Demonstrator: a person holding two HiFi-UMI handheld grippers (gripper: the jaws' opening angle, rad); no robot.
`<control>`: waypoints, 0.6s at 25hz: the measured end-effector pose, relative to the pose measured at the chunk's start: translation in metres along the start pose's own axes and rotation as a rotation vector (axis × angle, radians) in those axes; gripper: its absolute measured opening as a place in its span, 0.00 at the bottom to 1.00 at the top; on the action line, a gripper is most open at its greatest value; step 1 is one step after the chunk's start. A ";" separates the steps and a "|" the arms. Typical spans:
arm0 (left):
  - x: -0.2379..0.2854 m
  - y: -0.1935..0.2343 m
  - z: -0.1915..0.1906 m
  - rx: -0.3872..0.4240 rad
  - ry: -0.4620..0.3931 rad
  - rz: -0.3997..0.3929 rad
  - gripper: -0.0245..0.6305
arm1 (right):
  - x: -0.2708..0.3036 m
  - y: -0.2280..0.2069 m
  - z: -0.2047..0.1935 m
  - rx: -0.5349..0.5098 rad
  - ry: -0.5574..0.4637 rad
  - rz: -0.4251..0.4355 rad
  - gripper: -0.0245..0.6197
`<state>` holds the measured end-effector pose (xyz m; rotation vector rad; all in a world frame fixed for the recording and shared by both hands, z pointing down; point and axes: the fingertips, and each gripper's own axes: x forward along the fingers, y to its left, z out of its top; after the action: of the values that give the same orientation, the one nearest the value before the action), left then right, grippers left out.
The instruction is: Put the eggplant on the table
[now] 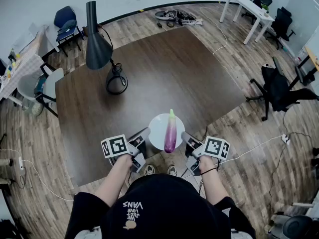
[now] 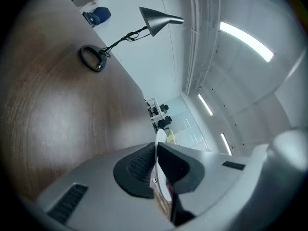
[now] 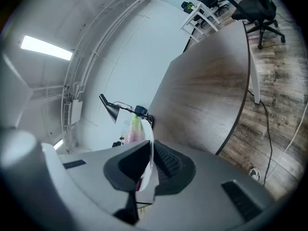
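Observation:
A purple eggplant (image 1: 170, 131) with a green stem lies on a white plate (image 1: 158, 126) held over the near edge of the dark brown table (image 1: 149, 73). My left gripper (image 1: 145, 132) is shut on the plate's left rim, and my right gripper (image 1: 185, 136) is shut on its right rim. In the left gripper view the plate (image 2: 161, 167) shows edge-on between the pads, with the eggplant's green tip (image 2: 170, 137) above it. In the right gripper view the plate (image 3: 148, 163) sits edge-on in the jaws, the eggplant (image 3: 135, 128) lying on it.
A black desk lamp (image 1: 99, 49) stands on the table's far left, its ring base (image 1: 116, 81) beside it. Chairs (image 1: 66, 25) stand at the far left, an office chair (image 1: 277, 89) at the right, a white desk (image 1: 248, 8) at the back. Cables cross the wooden floor.

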<state>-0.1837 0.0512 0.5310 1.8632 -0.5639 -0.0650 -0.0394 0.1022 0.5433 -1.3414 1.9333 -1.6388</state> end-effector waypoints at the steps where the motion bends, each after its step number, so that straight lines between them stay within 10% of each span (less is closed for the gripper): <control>1: 0.000 -0.001 -0.001 -0.002 0.000 -0.002 0.08 | -0.001 0.000 0.000 -0.002 0.001 -0.002 0.10; 15: 0.000 0.001 -0.001 0.004 0.013 -0.025 0.07 | -0.004 0.003 -0.001 -0.010 -0.033 -0.007 0.10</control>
<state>-0.1840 0.0522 0.5319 1.8737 -0.5321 -0.0683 -0.0393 0.1060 0.5395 -1.3722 1.9220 -1.6024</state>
